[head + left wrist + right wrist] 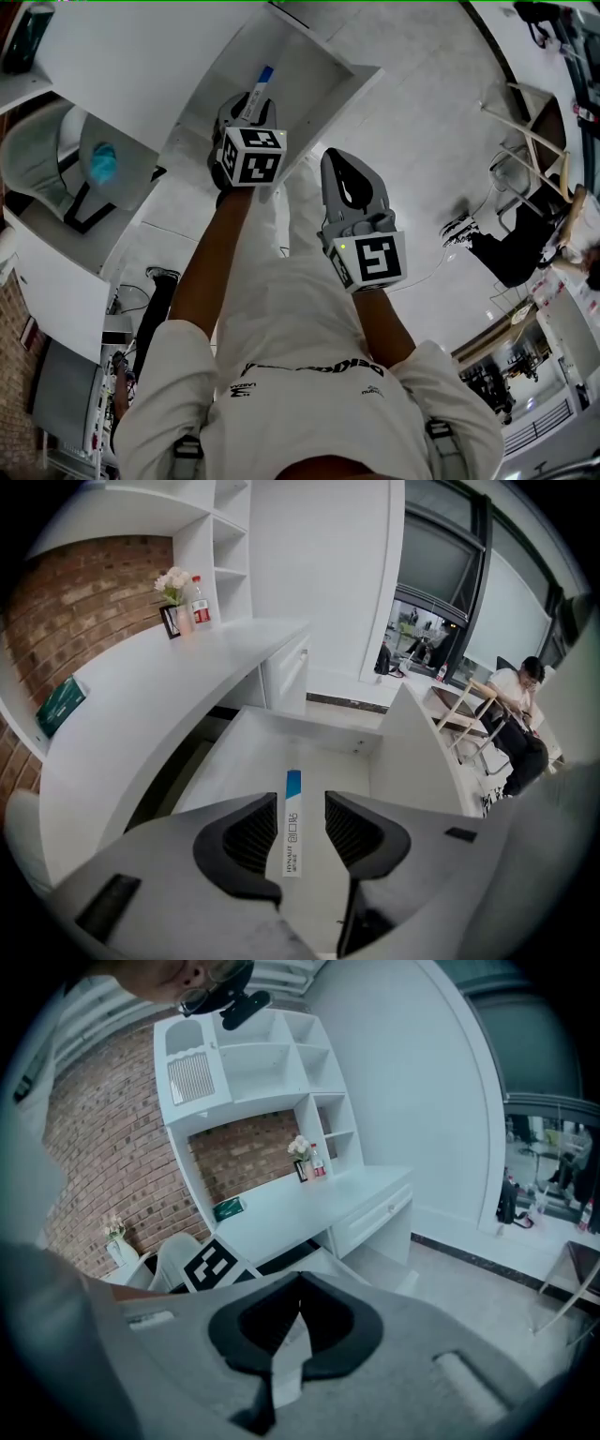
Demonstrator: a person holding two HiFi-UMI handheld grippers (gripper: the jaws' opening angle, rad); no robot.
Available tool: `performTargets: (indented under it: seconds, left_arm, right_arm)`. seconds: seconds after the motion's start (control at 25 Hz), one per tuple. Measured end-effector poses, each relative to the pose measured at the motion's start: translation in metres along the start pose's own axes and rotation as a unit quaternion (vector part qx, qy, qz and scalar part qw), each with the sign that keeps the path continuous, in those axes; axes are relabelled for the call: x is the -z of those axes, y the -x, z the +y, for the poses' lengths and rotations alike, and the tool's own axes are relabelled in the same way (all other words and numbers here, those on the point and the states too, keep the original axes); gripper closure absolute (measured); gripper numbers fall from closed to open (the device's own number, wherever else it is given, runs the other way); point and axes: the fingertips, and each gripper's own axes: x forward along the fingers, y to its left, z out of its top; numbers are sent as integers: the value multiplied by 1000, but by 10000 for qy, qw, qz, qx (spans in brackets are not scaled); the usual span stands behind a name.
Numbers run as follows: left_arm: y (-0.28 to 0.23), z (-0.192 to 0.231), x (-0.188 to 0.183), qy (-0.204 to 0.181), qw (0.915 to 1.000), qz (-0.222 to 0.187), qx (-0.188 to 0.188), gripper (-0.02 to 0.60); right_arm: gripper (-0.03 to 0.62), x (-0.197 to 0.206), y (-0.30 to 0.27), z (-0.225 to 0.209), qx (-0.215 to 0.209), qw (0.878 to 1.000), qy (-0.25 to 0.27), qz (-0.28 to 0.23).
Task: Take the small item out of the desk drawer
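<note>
The white desk drawer (pixel 361 75) stands pulled open below the desk top (pixel 122 66). A small, slim white box with a blue end (pixel 261 86) lies flat on the drawer's floor. My left gripper (pixel 248 111) hangs over the drawer. In the left gripper view its jaws (pixel 302 797) stand open on either side of the box (pixel 289 832), and the pads (pixel 253 836) are clear of it. The drawer's right wall (pixel 403 752) rises beside it. My right gripper (pixel 339 159) is shut and empty, held over the floor to the right of the drawer, its tips (pixel 300 1277) together.
On the desk top (pixel 187 667) stand a flower vase with a bottle (pixel 195 602), and a green box (pixel 58 705) lies there. A grey chair (pixel 56 150) sits left of the drawer. A person (pixel 520 705) sits at a table to the right.
</note>
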Motion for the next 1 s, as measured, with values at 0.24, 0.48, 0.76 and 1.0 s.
performTargets:
  seconds: [0.24,0.48,0.76,1.0]
  left_arm:
    - [-32,1,17,-120,9993,358,-33,423]
    - [-54,9,30,-190,9977,641,-74,425]
    - [-70,4,35,-219,9963,834,4,430]
    - [-79,5,38,-163,9953,948,-104,459]
  right_arm:
    - [595,10,-2,-8,22,9999,-52,92]
    - [595,19,-5,-12,15,9998,-82,175]
    - [595,22,-5,-16,-50,9996,-164,234]
    - [595,27,1,-26,17,9994,-223,268]
